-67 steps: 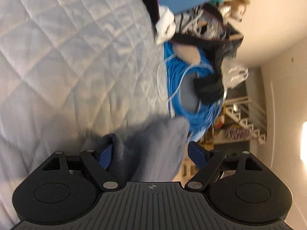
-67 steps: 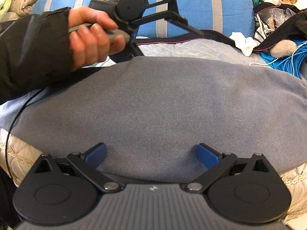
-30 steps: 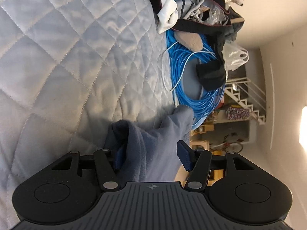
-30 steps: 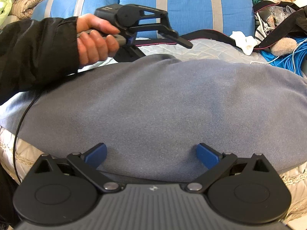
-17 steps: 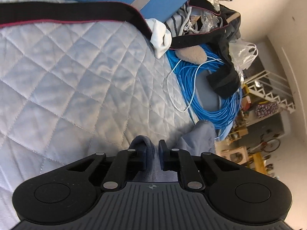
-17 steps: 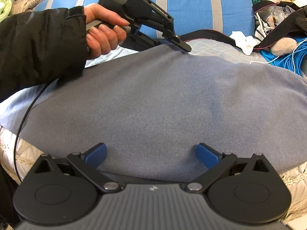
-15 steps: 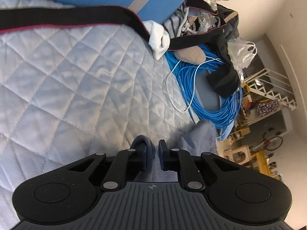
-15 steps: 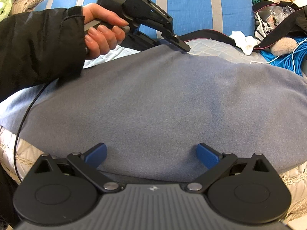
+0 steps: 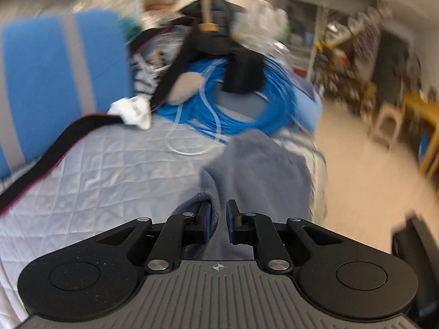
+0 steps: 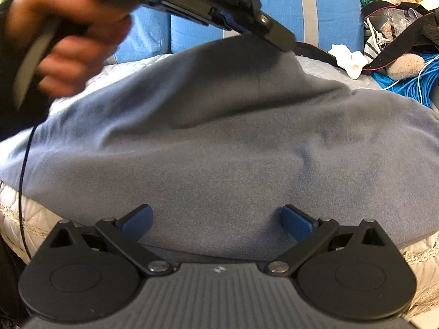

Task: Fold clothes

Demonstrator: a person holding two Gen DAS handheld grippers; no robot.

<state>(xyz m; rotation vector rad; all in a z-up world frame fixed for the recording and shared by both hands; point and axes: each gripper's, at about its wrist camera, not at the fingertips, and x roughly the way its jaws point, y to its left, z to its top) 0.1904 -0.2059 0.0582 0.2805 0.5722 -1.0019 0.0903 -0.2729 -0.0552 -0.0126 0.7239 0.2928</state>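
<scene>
A grey-blue fleece garment (image 10: 219, 148) lies spread over the quilted bed. My left gripper (image 9: 218, 220) is shut on a fold of that garment (image 9: 258, 170) at its far edge and holds it lifted off the quilt. Seen from the right wrist view, the left gripper (image 10: 285, 45) pulls the cloth up into a peak, with a hand (image 10: 68, 44) on its handle. My right gripper (image 10: 216, 223) stands open just above the garment's near edge, its blue pads (image 10: 138, 220) wide apart with nothing pinched.
A silver quilted bedspread (image 9: 104, 170) covers the bed. Blue striped pillows (image 10: 301, 5) stand at the back. A blue cable coil (image 9: 247, 104), black straps, a white cloth (image 9: 133, 112) and a plush toy crowd the far right. Beyond the bed edge is bare floor (image 9: 356, 164).
The left gripper closed on the garment's far edge, then rolled and rose, lifting the cloth into a peak. The right gripper has not moved.
</scene>
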